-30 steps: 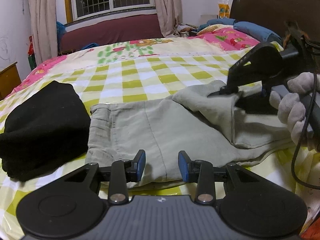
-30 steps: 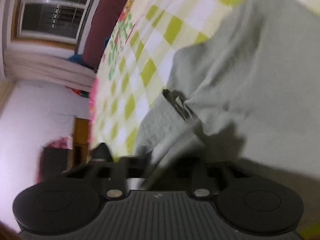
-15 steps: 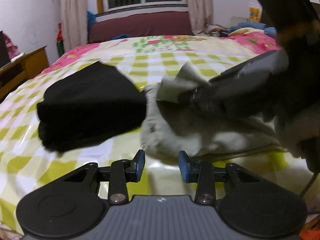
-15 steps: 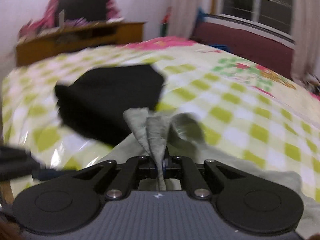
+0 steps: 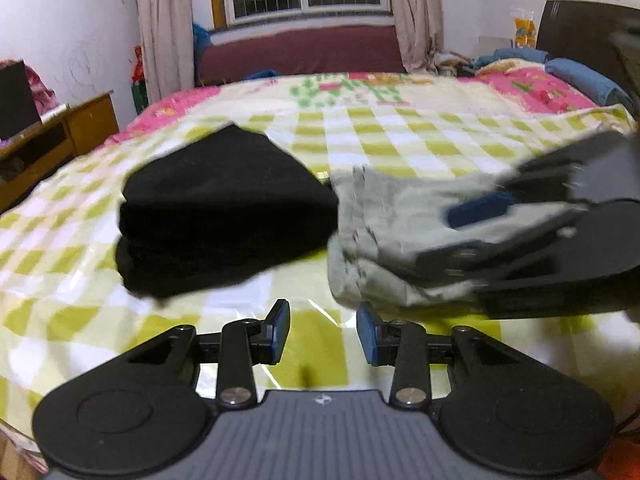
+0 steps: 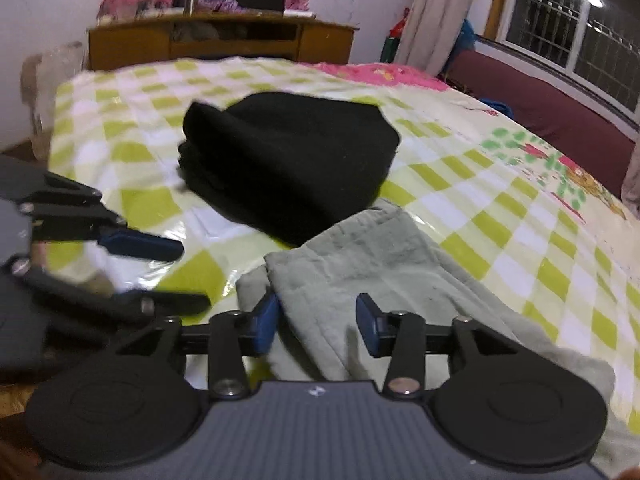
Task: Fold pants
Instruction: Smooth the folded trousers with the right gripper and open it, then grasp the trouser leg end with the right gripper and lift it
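The grey-green pants (image 5: 384, 216) lie folded over on the checked bedspread (image 5: 360, 140), to the right of a folded black garment. They also show in the right wrist view (image 6: 384, 264). My right gripper (image 6: 316, 320) is open, its jaws spread over the folded top layer of the pants, holding nothing. It reaches in from the right in the left wrist view (image 5: 476, 232). My left gripper (image 5: 323, 332) is open and empty, low over the bedspread just in front of the pants' near edge. It appears at the left of the right wrist view (image 6: 176, 272).
A folded black garment (image 5: 224, 212) lies on the bed beside the pants, also in the right wrist view (image 6: 292, 160). A wooden desk (image 6: 220, 40) stands past the bed's end. Pillows (image 5: 576, 80) and a dark headboard (image 5: 580, 36) are at the far right.
My right gripper carried the pants' end over toward the black garment, laid it down and opened. My left gripper stayed open and drifted left along the bed's near edge.
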